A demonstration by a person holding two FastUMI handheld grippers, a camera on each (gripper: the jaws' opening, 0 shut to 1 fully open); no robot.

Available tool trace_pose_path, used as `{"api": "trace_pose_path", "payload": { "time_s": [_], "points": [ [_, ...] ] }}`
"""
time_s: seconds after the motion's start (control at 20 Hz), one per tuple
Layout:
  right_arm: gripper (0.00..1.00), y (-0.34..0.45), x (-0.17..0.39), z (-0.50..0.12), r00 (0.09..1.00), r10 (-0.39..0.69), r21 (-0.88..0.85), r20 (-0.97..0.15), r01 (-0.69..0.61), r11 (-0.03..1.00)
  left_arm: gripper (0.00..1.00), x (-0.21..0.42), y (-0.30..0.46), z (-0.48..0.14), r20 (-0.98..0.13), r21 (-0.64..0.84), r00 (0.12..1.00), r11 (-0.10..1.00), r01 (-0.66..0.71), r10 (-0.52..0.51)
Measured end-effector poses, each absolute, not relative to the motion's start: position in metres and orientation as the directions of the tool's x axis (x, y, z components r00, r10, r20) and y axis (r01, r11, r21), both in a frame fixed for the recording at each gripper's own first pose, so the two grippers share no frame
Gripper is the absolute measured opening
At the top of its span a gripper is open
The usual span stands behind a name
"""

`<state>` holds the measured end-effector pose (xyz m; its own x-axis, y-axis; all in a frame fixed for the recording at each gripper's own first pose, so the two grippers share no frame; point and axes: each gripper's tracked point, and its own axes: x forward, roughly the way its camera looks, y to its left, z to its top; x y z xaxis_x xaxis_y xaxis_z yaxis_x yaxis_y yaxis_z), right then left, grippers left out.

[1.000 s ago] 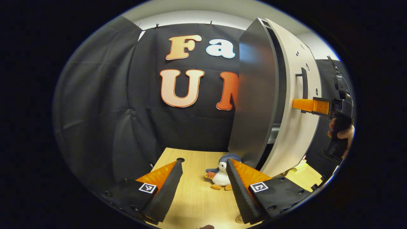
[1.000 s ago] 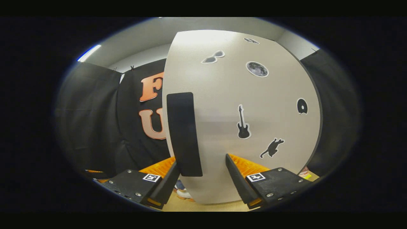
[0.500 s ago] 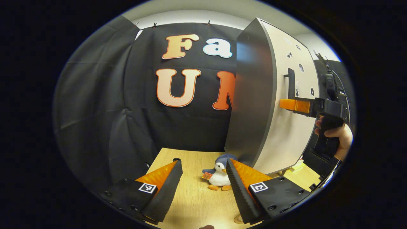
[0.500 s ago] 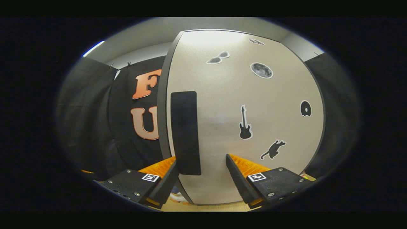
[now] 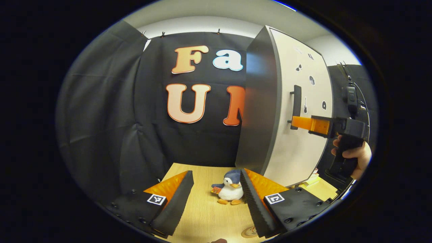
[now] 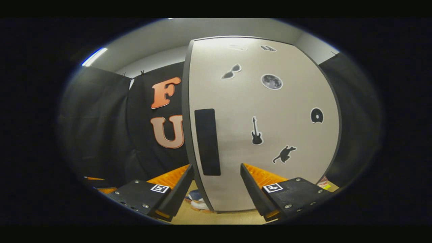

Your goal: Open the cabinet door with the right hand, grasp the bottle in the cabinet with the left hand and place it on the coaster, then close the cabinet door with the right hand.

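Fingers on both my grippers stand wide, holding nothing. My right gripper (image 6: 216,189) faces the cabinet door (image 6: 266,135), which lies flush with the cabinet; its black handle (image 6: 207,141) stands upright just above my left finger, at 11 o'clock from the fingertips, apart from them. From my left gripper (image 5: 216,199), the cabinet (image 5: 260,111) towers at 2 o'clock, with my right gripper (image 5: 305,123) reaching toward the handle (image 5: 296,106) and a hand (image 5: 354,155) on its grip. On the desk (image 5: 202,216), a toy penguin (image 5: 229,190) sits at 12 o'clock between my left fingers. At 5 o'clock, a coaster (image 5: 249,232) peeks out beside my right finger; I cannot see the bottle.
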<state>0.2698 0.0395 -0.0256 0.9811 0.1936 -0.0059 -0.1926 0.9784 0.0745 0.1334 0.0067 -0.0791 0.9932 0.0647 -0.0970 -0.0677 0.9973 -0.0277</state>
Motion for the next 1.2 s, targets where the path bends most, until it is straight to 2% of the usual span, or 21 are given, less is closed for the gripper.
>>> {"api": "trace_pose_path", "payload": {
  "time_s": [0.55, 0.85, 1.2],
  "points": [
    [0.86, -0.07, 0.096, -0.004, 0.997, 0.074, 0.042, 0.006, -0.075, 0.996, 0.91, 0.067, -0.069, -0.018, -0.036, -0.007, 0.996, 0.997, -0.08, 0.079],
    [0.87, -0.102, 0.054, -0.005, 0.997, 0.08, 0.049, 0.001, -0.08, 0.996, 0.91, 0.028, -0.109, 0.0, -0.01, 0.004, 0.996, 0.996, -0.09, 0.09],
    [0.87, -0.112, 0.043, -0.002, 0.995, 0.104, 0.053, 0.011, -0.104, 0.993, 0.91, 0.007, -0.114, 0.003, -0.002, 0.018, 0.991, 0.991, -0.134, 0.134]
  ]
}}
